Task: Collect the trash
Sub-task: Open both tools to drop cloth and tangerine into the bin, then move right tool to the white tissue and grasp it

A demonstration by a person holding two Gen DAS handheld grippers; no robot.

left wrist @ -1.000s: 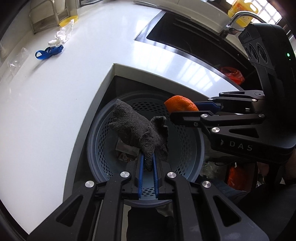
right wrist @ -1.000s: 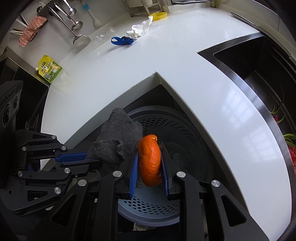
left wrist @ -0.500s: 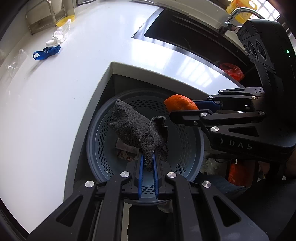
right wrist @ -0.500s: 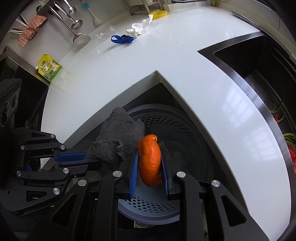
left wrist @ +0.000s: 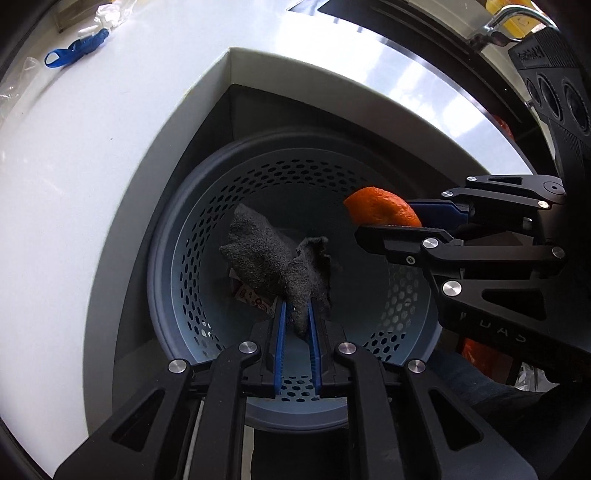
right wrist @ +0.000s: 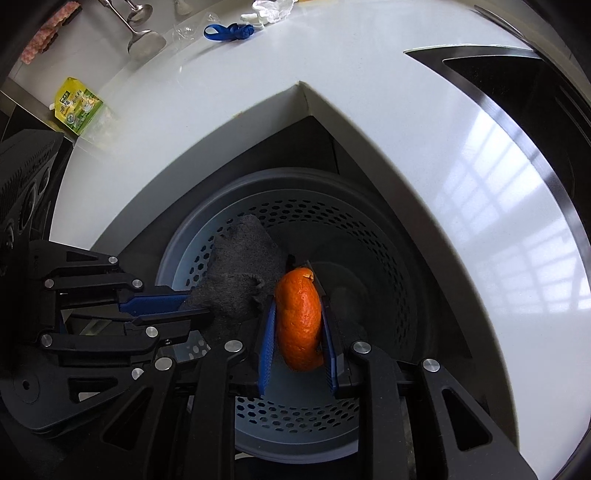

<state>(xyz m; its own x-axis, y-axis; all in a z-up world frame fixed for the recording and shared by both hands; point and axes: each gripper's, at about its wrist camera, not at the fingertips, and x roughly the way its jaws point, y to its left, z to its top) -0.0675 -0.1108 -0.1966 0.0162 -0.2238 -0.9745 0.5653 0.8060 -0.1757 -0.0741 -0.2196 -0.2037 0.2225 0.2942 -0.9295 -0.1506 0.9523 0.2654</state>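
A blue-grey perforated bin (left wrist: 173, 258) stands on the floor in the notch of the white counter. Both grippers hang over its mouth, pointing steeply down. My left gripper (left wrist: 297, 306) has a dark grey rag (left wrist: 258, 243) between its blue pads; its jaws are opening, and the rag still stands up between them. Beside it, my right gripper (right wrist: 297, 295) is closed on a curled piece of orange peel (right wrist: 299, 317), its jaws easing open with the peel still between the pads. The rag (right wrist: 243, 258) touches the peel's left side. A printed wrapper (left wrist: 255, 299) lies at the bin's bottom.
The white counter (right wrist: 406, 155) wraps around the bin (right wrist: 369, 240) on three sides. On it lie a blue band (right wrist: 229, 33), crumpled white plastic (right wrist: 273, 7) and a green packet (right wrist: 77, 107). A dark sink (right wrist: 517, 92) is at the right, and a ladle (right wrist: 144, 40) is at the back.
Both grippers have sunk toward the bin with their loads, so the bin fills more of each view. The left pads stand slightly wider apart.
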